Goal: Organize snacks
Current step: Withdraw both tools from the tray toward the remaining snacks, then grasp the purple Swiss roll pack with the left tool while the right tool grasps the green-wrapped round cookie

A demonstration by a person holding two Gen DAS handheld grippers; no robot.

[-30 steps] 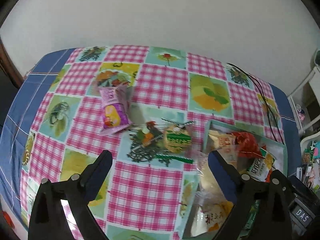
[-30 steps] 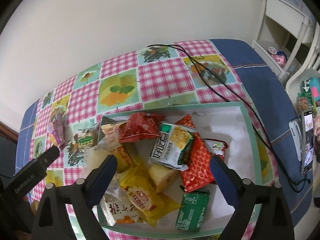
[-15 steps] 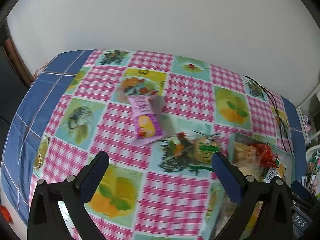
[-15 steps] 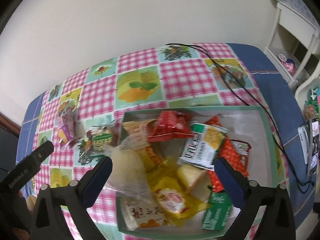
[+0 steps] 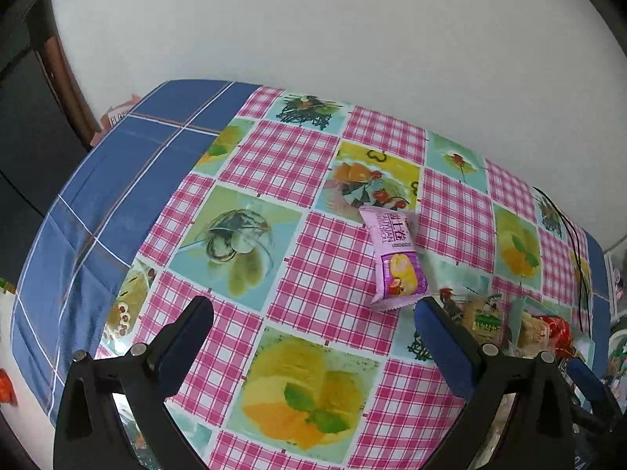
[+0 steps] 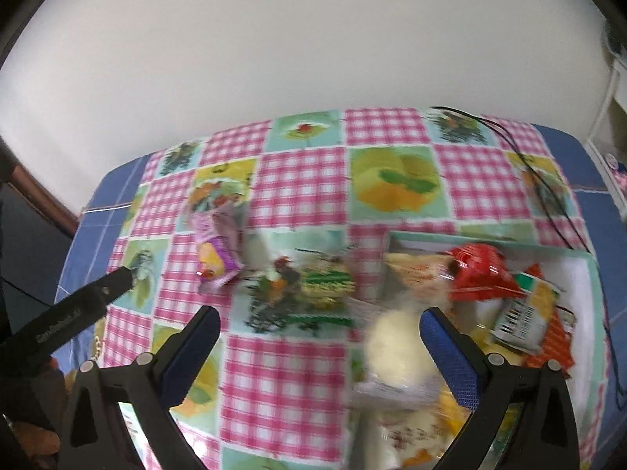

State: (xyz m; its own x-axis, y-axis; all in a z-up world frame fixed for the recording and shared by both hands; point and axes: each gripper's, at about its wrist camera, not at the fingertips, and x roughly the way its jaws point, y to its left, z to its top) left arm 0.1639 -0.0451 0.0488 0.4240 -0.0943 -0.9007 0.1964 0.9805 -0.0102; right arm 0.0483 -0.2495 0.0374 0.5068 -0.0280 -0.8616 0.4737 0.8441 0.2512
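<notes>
A purple snack packet [image 5: 395, 260] lies on the checked tablecloth [image 5: 282, 160]; it also shows blurred in the right wrist view [image 6: 215, 252]. A clear packet with a green label [image 5: 484, 317] lies to its right [image 6: 323, 282]. A teal-rimmed tray [image 6: 588, 274] holds several snack packets, among them a red one [image 6: 476, 264]. My left gripper [image 5: 313, 337] is open and empty above the cloth, left of the tray. My right gripper [image 6: 319, 342] is open and empty, over the tray's left edge.
A black cable [image 6: 540, 180] runs across the table's far right. The white wall [image 5: 313, 39] stands behind the table. The left gripper's body [image 6: 74, 313] shows at the left of the right wrist view. Shelving [image 6: 615, 90] stands at the far right.
Both grippers have swung left. The tray has slid toward the right edge of each view and the purple packet toward the centre. Both stay open and empty.
</notes>
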